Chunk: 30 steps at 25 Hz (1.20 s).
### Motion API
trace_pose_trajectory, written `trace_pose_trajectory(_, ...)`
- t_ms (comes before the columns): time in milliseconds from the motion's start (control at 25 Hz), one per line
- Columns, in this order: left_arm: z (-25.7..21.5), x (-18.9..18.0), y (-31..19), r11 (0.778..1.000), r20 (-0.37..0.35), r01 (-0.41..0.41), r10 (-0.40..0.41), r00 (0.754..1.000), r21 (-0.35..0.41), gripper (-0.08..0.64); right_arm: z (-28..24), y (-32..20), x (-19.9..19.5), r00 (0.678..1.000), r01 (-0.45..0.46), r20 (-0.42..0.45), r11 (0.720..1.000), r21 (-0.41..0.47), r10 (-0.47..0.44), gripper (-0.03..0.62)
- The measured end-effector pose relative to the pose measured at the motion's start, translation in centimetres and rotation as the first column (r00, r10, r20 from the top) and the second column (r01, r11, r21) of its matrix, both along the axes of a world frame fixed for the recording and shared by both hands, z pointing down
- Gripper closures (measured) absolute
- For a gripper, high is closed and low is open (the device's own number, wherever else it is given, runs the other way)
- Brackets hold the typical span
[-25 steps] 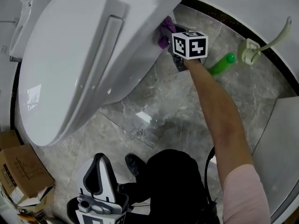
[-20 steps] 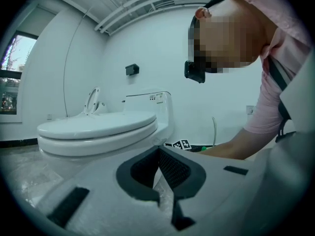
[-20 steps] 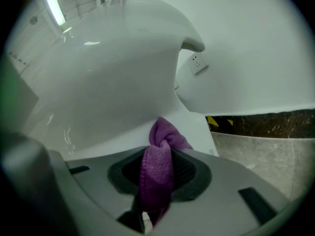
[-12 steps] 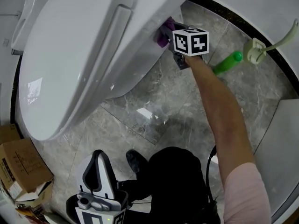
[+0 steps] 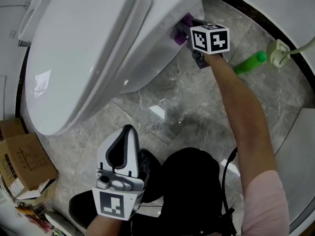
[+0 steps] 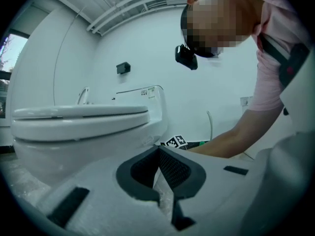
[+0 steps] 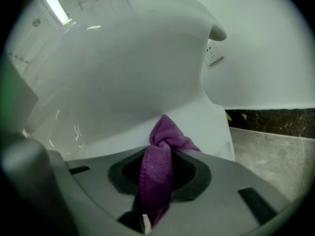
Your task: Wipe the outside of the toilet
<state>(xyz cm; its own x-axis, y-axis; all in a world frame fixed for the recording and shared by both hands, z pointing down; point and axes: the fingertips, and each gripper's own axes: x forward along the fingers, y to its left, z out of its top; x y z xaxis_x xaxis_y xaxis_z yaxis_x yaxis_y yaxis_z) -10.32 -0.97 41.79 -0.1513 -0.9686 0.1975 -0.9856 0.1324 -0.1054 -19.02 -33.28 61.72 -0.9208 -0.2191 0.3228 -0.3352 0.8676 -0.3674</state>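
A white toilet with its lid down fills the upper left of the head view. My right gripper is shut on a purple cloth, which presses against the toilet's outer side near its base. In the right gripper view the purple cloth bulges out between the jaws and touches the white bowl wall. My left gripper is held low near the person's knees, jaws together with nothing between them. In the left gripper view the toilet stands to the left.
A green bottle lies on the grey marble floor right of the toilet, next to a toilet brush holder. Cardboard boxes sit at the lower left. A white curved wall runs along the right.
The left gripper has risen into fuller view near the knees. The right gripper with the cloth has slid along the toilet's side, toward the back.
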Motion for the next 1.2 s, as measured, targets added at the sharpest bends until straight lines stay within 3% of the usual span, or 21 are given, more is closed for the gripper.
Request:
trace_pose_trajectory(160, 4.0, 0.5, -1.9, 0.999, -0.009, -0.038, 0.038, 0.999, -0.013, 0.554, 0.1, 0.1, -0.2, 1.0, -0.001, -0.001, 1.0, -0.004, 0.001, 0.497)
trace_pose_trajectory(320, 6.6, 0.8, -2.5, 0.999, -0.085, -0.025, 0.022, 0.996, -0.043, 0.554, 0.1, -0.1, -0.1, 1.0, -0.009, -0.006, 1.0, 0.003, 0.009, 0.497)
trace_pose_trajectory(840, 6.5, 1.0, -3.0, 0.999, -0.1, -0.02, 0.015, 0.995, -0.045, 0.554, 0.1, 0.9, -0.4, 1.0, 0.004, -0.018, 1.0, -0.004, -0.004, 0.499)
trace_pose_trajectory(1200, 6.3, 0.3, -2.8, 0.999, -0.097, -0.005, 0.001, 0.995, -0.039, 0.554, 0.7, 5.4, -1.1, 0.998, 0.058, 0.005, 0.997, -0.041, -0.058, 0.5)
